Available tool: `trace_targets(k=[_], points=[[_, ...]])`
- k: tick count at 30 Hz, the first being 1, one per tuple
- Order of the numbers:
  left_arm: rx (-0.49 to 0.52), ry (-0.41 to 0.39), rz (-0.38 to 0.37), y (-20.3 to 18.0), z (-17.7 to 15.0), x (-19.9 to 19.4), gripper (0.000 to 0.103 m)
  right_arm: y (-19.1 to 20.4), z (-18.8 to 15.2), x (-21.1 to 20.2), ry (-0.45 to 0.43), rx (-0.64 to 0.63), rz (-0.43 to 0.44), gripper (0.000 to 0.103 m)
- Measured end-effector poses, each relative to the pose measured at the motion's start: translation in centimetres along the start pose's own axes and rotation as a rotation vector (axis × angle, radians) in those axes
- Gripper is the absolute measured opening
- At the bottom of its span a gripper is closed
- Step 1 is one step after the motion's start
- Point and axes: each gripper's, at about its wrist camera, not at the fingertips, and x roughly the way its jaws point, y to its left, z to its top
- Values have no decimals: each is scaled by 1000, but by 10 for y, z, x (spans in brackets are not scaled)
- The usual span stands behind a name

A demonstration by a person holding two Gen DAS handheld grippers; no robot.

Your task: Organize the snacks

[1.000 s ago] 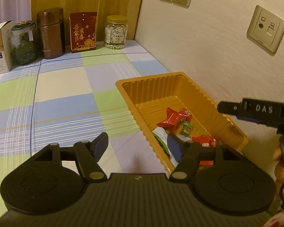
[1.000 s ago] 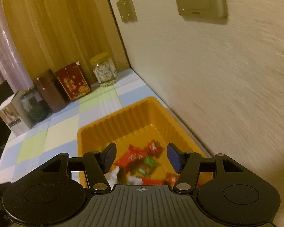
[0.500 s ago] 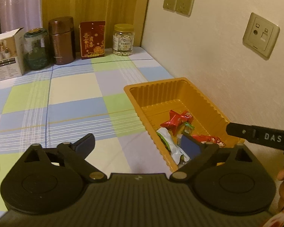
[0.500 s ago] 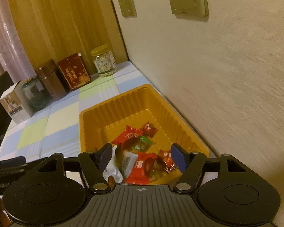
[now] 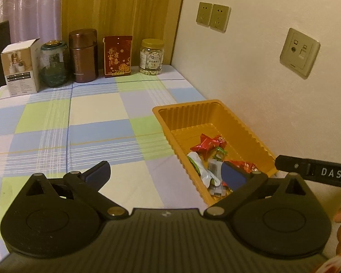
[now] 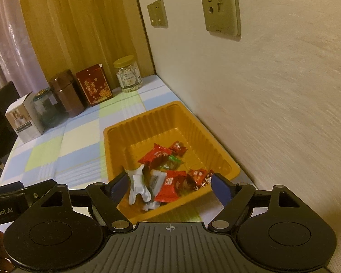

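Both claws empty, jaws just opened wider, nothing between them. Left gripper spread fully, one finger over the checked tablecloth, the other over the near end of the orange tray. Right gripper spread wide just short of the tray's near rim. Wrapped snacks heaped just ahead, inside the tray: likely dropped there, gathered against the wall.
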Motion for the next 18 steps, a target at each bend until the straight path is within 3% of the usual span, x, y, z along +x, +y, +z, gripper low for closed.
trace_targets(k=[9,18], points=[[2,-2,36,-2,-14,-36,103,10,-16,-39,-7,-3,-3,80],[-24,-1,18,-2,-29,-72,102,21,-41,-79,-15,-32,-14,80]])
